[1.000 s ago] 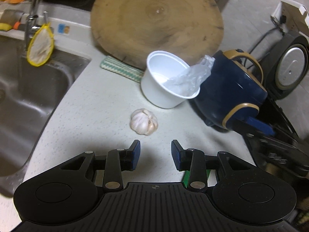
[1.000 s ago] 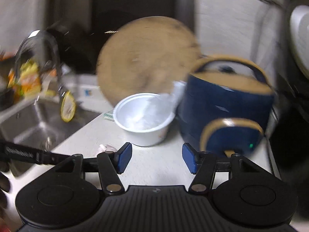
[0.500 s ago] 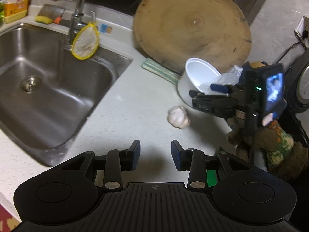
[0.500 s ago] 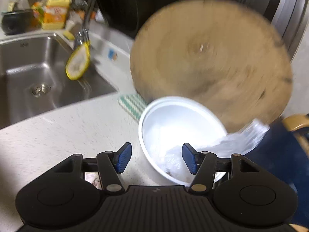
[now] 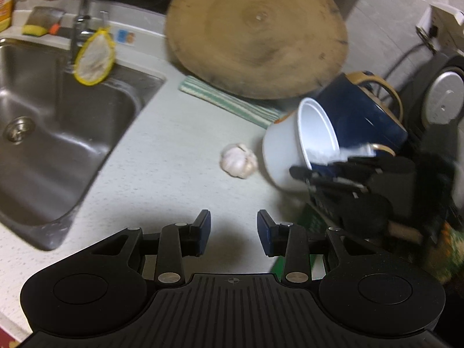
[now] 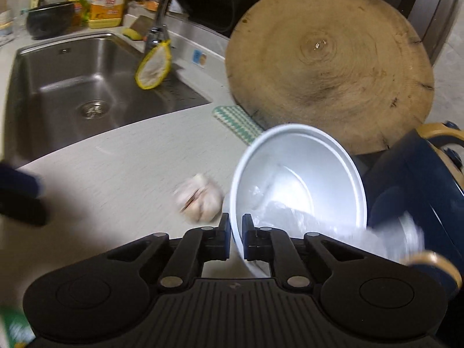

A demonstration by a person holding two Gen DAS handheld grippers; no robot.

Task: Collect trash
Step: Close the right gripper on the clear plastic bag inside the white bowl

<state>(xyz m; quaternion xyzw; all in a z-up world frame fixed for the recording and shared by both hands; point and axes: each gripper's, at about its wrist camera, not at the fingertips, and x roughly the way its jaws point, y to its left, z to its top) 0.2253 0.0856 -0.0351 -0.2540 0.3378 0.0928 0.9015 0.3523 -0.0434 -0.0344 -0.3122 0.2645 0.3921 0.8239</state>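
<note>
A white disposable bowl (image 6: 301, 174) with crumpled clear plastic (image 6: 290, 214) inside is tipped up off the counter. My right gripper (image 6: 236, 239) is shut on the bowl's near rim. In the left wrist view the tilted bowl (image 5: 293, 150) is at the right with the right gripper (image 5: 333, 174) on it. A garlic bulb (image 5: 239, 161) lies just left of the bowl; it also shows in the right wrist view (image 6: 200, 198). My left gripper (image 5: 233, 232) is open and empty above the counter, short of the garlic.
A steel sink (image 5: 58, 121) fills the left side, with a yellow-rimmed strainer (image 5: 94, 58) on the tap. A round wooden board (image 5: 258, 32) leans at the back over a striped cloth (image 5: 229, 101). A dark blue pot (image 5: 362, 110) stands behind the bowl.
My right gripper has closed on the bowl's rim and tipped the bowl up. The left gripper has shifted a little, still open.
</note>
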